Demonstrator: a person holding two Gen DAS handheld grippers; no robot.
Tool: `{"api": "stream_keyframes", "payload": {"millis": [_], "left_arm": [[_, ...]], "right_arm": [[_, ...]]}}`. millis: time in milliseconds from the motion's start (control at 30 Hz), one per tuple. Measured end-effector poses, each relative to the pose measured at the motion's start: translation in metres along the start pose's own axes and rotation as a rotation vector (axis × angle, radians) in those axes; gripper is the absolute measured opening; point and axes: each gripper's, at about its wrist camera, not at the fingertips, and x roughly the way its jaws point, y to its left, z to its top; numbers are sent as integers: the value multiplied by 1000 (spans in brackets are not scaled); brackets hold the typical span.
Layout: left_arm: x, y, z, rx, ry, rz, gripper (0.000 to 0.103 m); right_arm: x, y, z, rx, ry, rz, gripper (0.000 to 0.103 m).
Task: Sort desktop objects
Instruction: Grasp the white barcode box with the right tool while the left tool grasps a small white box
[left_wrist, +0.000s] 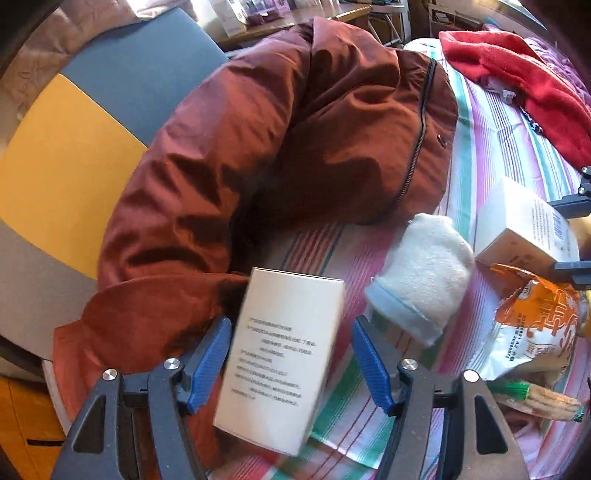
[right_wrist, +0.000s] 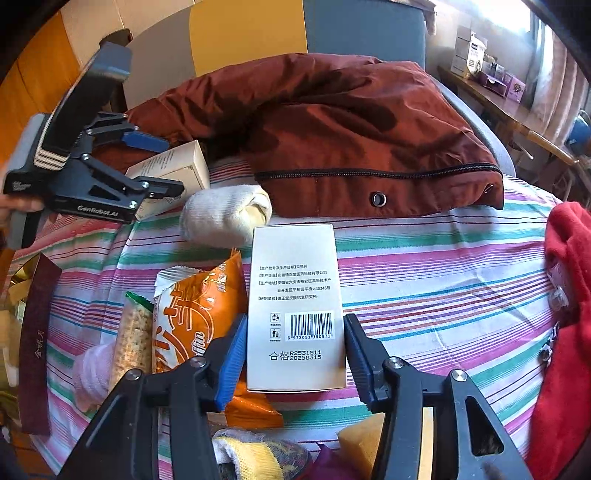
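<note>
In the left wrist view a plain white carton (left_wrist: 284, 354) with small print leans tilted against a rust-brown jacket sleeve. My left gripper (left_wrist: 291, 325) straddles it. The left blue pad is close to its edge, and a gap shows at the right pad. My right gripper (right_wrist: 295, 321) is shut on a second white carton (right_wrist: 295, 306) with a barcode, both pads pressing its sides. That carton (left_wrist: 524, 225) also shows at the right edge of the left wrist view. A rolled white sock (right_wrist: 225, 216) lies between the two cartons.
A rust-brown jacket (right_wrist: 351, 129) is heaped across the far side of the striped sheet (right_wrist: 443, 277). An orange snack packet (right_wrist: 199, 314) and a cereal bar (right_wrist: 133, 343) lie left of the right gripper. A red garment (right_wrist: 569, 332) is at the right and a yellow sponge (right_wrist: 358, 439) is near.
</note>
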Motion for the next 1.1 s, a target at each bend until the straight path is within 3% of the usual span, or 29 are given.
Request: {"api": "stream_keyframes", "payload": {"millis": [67, 200, 433, 667, 900, 1100], "left_arm": [[-1, -6, -3, 22, -3, -34, 67], [15, -4, -13, 16, 65, -8, 64], [2, -19, -25, -54, 22, -2, 54], [-23, -22, -50, -265, -50, -1, 51], [-87, -24, -92, -466, -154, -21, 51], [-127, -22, -119, -562, -206, 37, 51]], "right_arm": [[0, -1, 1, 2, -1, 2, 52], [-1, -2, 2, 9, -2, 3, 52], [3, -2, 4, -7, -10, -5, 51], [2, 0, 5, -11, -33, 2, 50], [-21, -1, 5, 1, -108, 27, 50], [-52, 14, 4, -14, -196, 63, 50]]}}
